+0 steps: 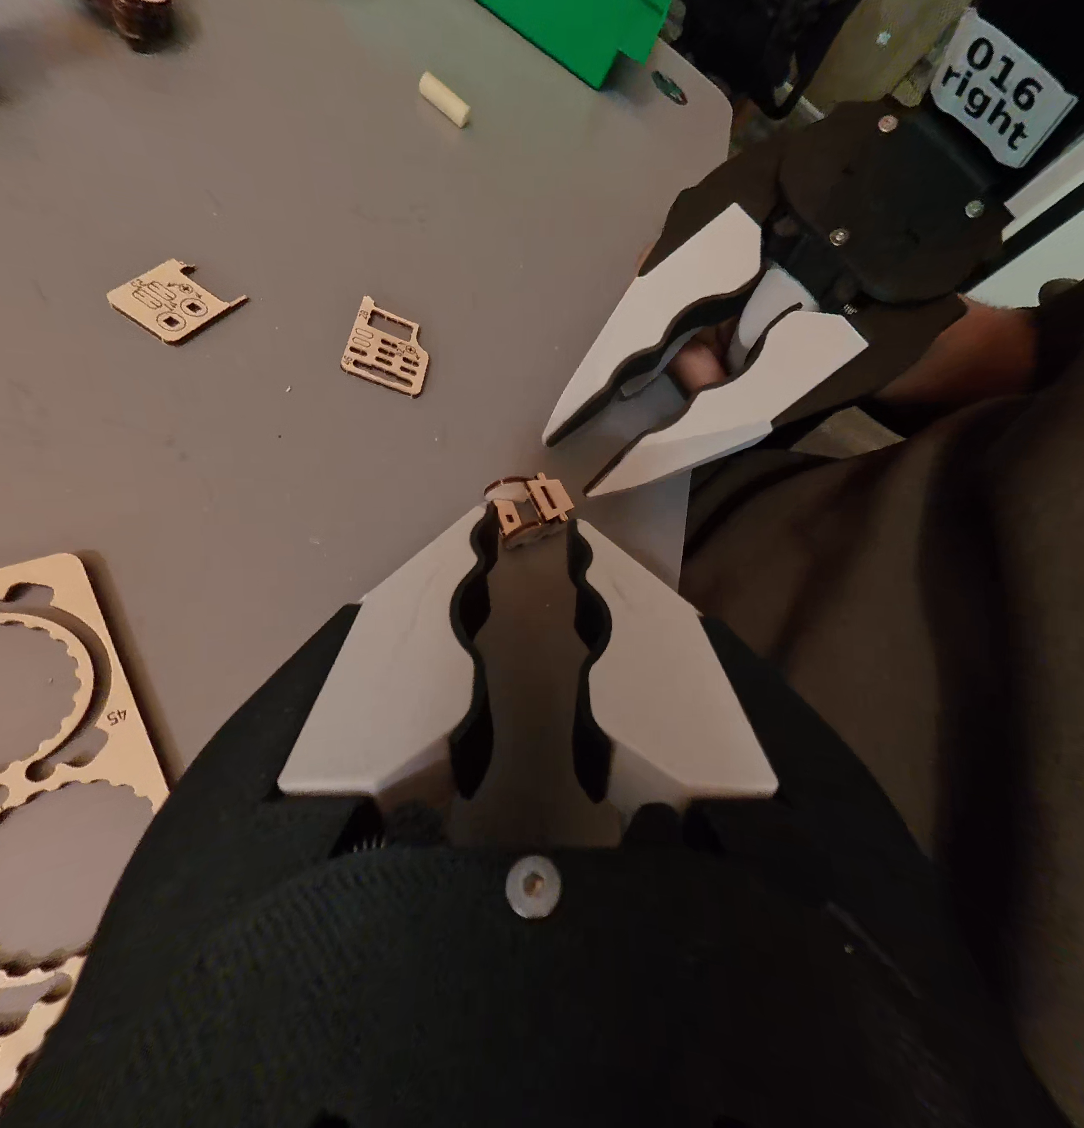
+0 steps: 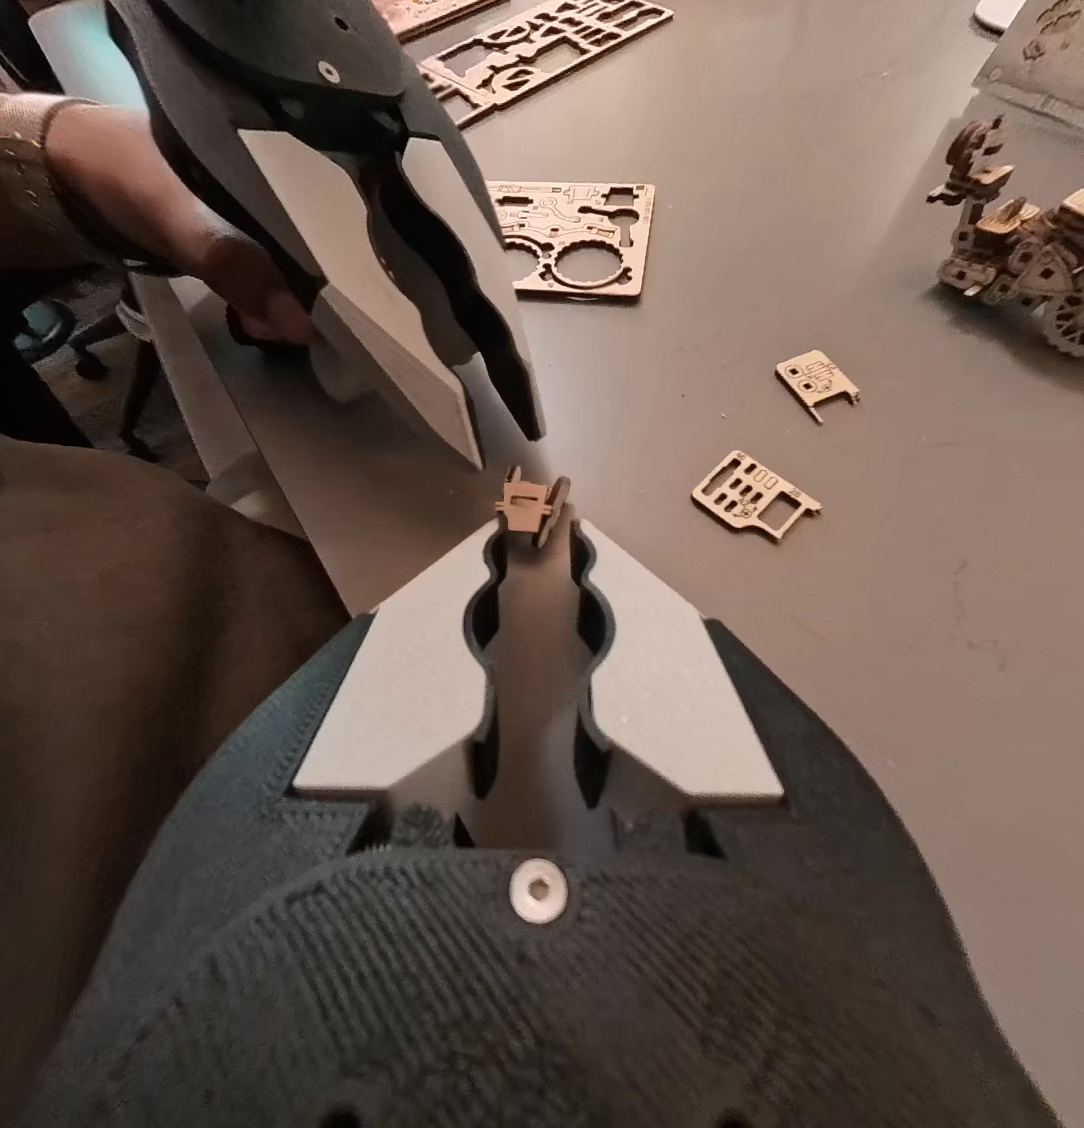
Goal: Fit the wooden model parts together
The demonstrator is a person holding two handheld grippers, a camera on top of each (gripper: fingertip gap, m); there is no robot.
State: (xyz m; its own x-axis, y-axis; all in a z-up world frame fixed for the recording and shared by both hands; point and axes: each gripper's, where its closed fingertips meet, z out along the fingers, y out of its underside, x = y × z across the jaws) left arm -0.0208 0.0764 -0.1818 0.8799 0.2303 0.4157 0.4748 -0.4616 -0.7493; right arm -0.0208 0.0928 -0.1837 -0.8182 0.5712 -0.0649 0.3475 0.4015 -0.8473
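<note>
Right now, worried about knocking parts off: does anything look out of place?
The small wooden assembly sits near the table edge, apart from the flat slotted part; a nudge might drop it.

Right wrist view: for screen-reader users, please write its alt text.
A small wooden assembly sits near the grey table edge, just ahead of the right gripper and its open fingertips, with the left gripper angled down at it from above left. Loose wooden parts and punched sheets lie beyond.
</note>
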